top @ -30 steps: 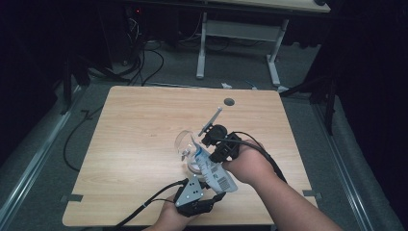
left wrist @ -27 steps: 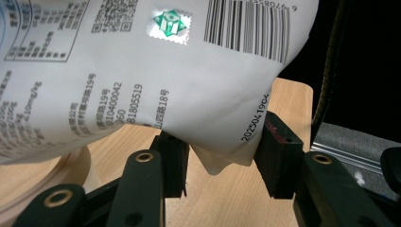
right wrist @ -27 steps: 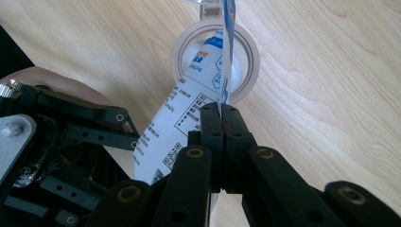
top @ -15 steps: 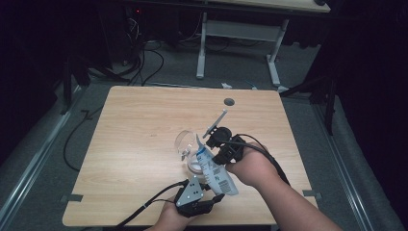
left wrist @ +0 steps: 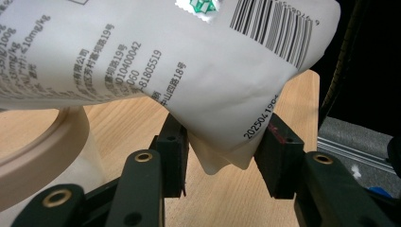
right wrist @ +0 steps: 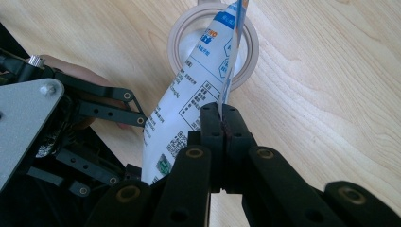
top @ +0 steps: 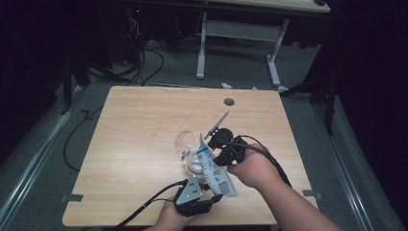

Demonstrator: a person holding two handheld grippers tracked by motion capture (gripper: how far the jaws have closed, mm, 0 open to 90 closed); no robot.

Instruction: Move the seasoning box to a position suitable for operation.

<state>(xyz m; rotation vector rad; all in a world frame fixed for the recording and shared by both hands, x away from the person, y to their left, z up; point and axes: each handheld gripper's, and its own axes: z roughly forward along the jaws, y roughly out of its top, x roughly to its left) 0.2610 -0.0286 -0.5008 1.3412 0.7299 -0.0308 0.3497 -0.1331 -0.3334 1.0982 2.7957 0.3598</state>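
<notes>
A white printed pouch [top: 215,169] hangs tilted over a round jar [top: 195,162] with a beige rim, its upper end dipping into the jar's mouth [right wrist: 249,52]. My left gripper [top: 210,191] comes in from the near table edge. Its jaws are shut on the pouch's bulging lower corner [left wrist: 227,123], beside the beige rim [left wrist: 42,151]. My right gripper [top: 217,147] reaches in from the right. It is shut flat on the pouch's thin side seam [right wrist: 227,90], the pads [right wrist: 210,124] pressed together. A clear lid [top: 184,141] stands open behind the jar.
The wooden table [top: 139,125] has a round cable hole [top: 229,102] near its far edge. A thin grey rod [top: 219,122] sticks up beyond the right gripper. Cables trail from both grippers toward the near edge. Dark floor and a desk frame [top: 235,33] lie beyond.
</notes>
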